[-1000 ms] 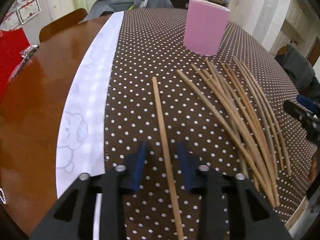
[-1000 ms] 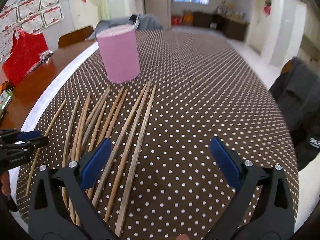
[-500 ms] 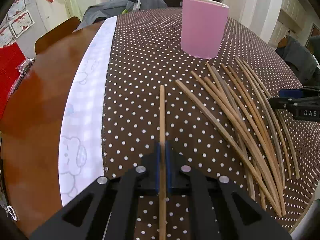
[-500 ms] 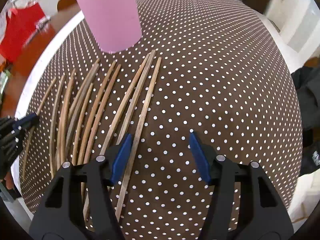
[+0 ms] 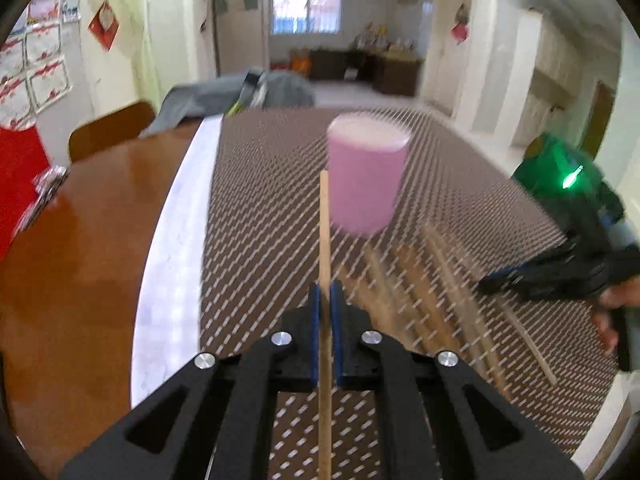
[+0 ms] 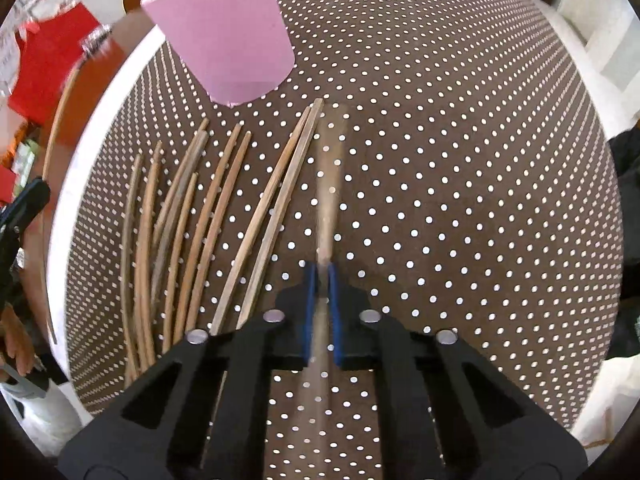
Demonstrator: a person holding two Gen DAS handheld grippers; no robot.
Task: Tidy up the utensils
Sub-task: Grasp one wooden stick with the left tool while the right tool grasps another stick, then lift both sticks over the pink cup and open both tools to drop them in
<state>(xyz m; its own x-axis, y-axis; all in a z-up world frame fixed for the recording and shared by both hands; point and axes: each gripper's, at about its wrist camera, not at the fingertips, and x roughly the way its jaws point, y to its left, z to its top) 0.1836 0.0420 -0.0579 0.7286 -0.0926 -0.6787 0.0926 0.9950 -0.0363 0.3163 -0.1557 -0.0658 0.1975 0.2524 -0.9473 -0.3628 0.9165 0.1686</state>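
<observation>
Left gripper (image 5: 325,296) – blue pads (image 5: 315,320) pinched tight on a single chopstick (image 5: 324,240), gripped part-way along; stick runs straight ahead from the jaws, its far tip showing against the lower left side of the pink cup (image 5: 366,176). The stick's near end passes back between the black arms toward the camera. Left view heavily blurred, so stick-to-cloth contact can't be told.

Right gripper (image 6: 321,276) – jaws have just been closing & now clamp a second chopstick (image 6: 330,184), blurred, pointing away toward the cup (image 6: 224,28). This stick lies just right of the loose pile, near a close pair (image 6: 280,192).

Loose chopsticks (image 6: 180,220) – rough fan on the brown polka-dot cloth (image 6: 460,160), thin ends toward the cup, spread to the left of the right gripper. Exact count unclear where they overlap.

Cup stands upright on the cloth, beyond the fan's far tips, not touching them as far as visible.

Other bits: bare wood table (image 5: 80,260) left of the cloth w/ a white strip (image 5: 176,248) along the cloth's edge; red bag (image 6: 48,60) at far left. Right gripper & the hand (image 5: 612,312) holding it show at the right edge of the left view, low over the pile.
</observation>
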